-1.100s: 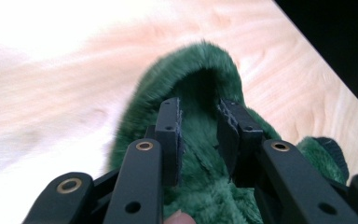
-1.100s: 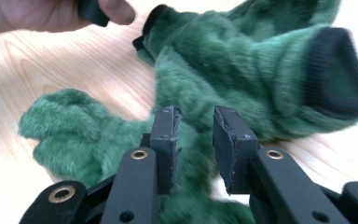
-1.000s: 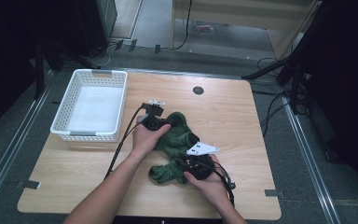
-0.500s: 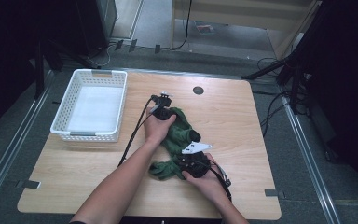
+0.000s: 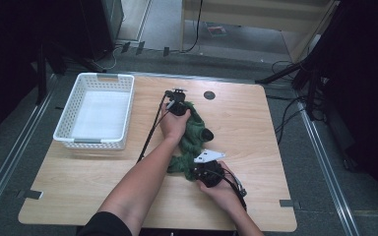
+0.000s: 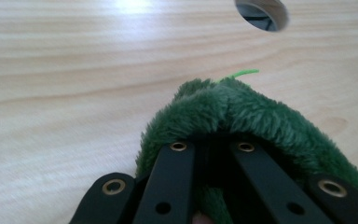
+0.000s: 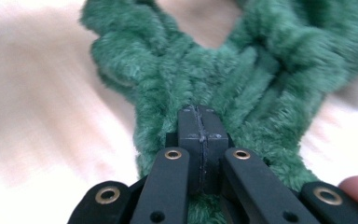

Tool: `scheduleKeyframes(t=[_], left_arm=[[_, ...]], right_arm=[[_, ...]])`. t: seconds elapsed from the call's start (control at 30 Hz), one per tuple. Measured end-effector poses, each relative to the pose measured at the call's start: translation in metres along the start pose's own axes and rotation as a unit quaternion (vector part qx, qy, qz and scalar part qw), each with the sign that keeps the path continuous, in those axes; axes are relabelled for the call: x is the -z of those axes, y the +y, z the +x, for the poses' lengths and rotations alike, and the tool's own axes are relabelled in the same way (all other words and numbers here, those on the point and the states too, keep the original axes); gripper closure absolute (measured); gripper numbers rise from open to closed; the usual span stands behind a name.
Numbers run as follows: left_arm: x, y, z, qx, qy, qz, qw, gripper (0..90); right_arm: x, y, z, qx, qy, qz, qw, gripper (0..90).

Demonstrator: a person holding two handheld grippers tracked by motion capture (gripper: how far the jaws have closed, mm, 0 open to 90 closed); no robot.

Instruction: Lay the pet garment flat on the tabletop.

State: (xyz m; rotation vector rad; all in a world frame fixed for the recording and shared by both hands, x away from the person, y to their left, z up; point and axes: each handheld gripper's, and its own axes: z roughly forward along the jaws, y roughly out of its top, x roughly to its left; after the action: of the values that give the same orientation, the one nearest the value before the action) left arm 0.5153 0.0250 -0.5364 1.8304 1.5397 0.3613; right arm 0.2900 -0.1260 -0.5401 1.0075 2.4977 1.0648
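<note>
2 tools, left tool and right tool, I keep clenched on the soft, limp green plush cloth, gripping opposite ends beside the basket.

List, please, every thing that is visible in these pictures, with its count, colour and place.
plush fabric: one, dark green, table middle, held at both ends.
basket: one, white, table's left part.
table: one, light wood, with a round hole near its far edge.
cables: several, black, on the floor at the right.
left gripper: one, black, shut on the fabric's far end.
right gripper: one, black, shut on the fabric's near end.
forearms: two, entering from below.
</note>
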Motion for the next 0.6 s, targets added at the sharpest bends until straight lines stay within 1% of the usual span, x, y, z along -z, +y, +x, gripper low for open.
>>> scheduleKeyframes(t=[0.03,0.07,0.1,0.13,0.17,0.2,0.23,0.27,0.3,0.33,0.4,0.43,0.5,0.53,0.57,0.6], left_arm=[[-0.001,0.000,0.003,0.002,-0.024,-0.002,0.9997,90.0],[-0.001,0.000,0.003,0.002,-0.024,-0.002,0.9997,85.4],[0.003,0.001,0.006,0.001,-0.049,-0.014,0.9987,76.9],[0.007,0.002,0.006,-0.004,-0.061,-0.019,0.9980,69.5],[0.007,0.002,0.006,-0.004,-0.061,-0.019,0.9980,63.5],[0.011,0.003,0.007,-0.007,-0.076,-0.026,0.9967,63.5],[0.022,0.006,0.008,-0.009,-0.096,-0.033,0.9948,52.5],[0.028,0.009,0.009,-0.009,-0.108,-0.035,0.9935,47.5],[0.028,0.009,0.009,-0.009,-0.108,-0.035,0.9935,44.7],[0.033,0.010,0.010,-0.008,-0.122,-0.038,0.9918,42.8],[0.041,0.012,0.012,-0.018,-0.138,-0.029,0.9899,41.4],[0.044,0.013,0.013,-0.021,-0.148,-0.020,0.9886,41.4],[0.047,0.012,0.016,-0.030,-0.153,-0.006,0.9877,37.6],[0.048,0.011,0.017,-0.030,-0.157,0.004,0.9871,37.6],[0.047,0.010,0.018,-0.029,-0.159,0.014,0.9868,35.5],[0.046,0.008,0.020,-0.031,-0.154,0.025,0.9873,31.9]], right_arm=[[-0.004,0.001,-0.006,-0.021,-0.009,-0.012,0.9997,85.1],[-0.004,0.001,-0.006,-0.021,-0.009,-0.012,0.9997,85.1],[-0.007,0.004,-0.010,-0.025,-0.012,-0.014,0.9995,84.8],[-0.008,0.005,-0.011,-0.024,-0.018,-0.013,0.9995,84.6],[-0.008,0.005,-0.011,-0.024,-0.018,-0.013,0.9995,84.6],[-0.009,0.006,-0.012,-0.026,-0.025,-0.014,0.9993,84.5],[-0.011,0.007,-0.014,-0.026,-0.027,-0.018,0.9991,84.3],[-0.012,0.008,-0.015,-0.029,-0.033,-0.019,0.9989,84.2],[-0.013,0.009,-0.016,-0.034,-0.037,-0.020,0.9985,84.1],[-0.014,0.010,-0.017,-0.037,-0.039,-0.020,0.9984,83.9],[-0.015,0.010,-0.016,-0.044,-0.040,-0.024,0.9979,83.4],[-0.015,0.010,-0.016,-0.044,-0.040,-0.024,0.9979,83.4],[-0.015,0.010,-0.018,-0.053,-0.036,-0.026,0.9976,82.0],[-0.015,0.010,-0.018,-0.053,-0.036,-0.026,0.9976,82.0],[-0.015,0.009,-0.018,-0.057,-0.036,-0.028,0.9973,81.8],[-0.015,0.009,-0.017,-0.055,-0.039,-0.030,0.9973,80.3]])
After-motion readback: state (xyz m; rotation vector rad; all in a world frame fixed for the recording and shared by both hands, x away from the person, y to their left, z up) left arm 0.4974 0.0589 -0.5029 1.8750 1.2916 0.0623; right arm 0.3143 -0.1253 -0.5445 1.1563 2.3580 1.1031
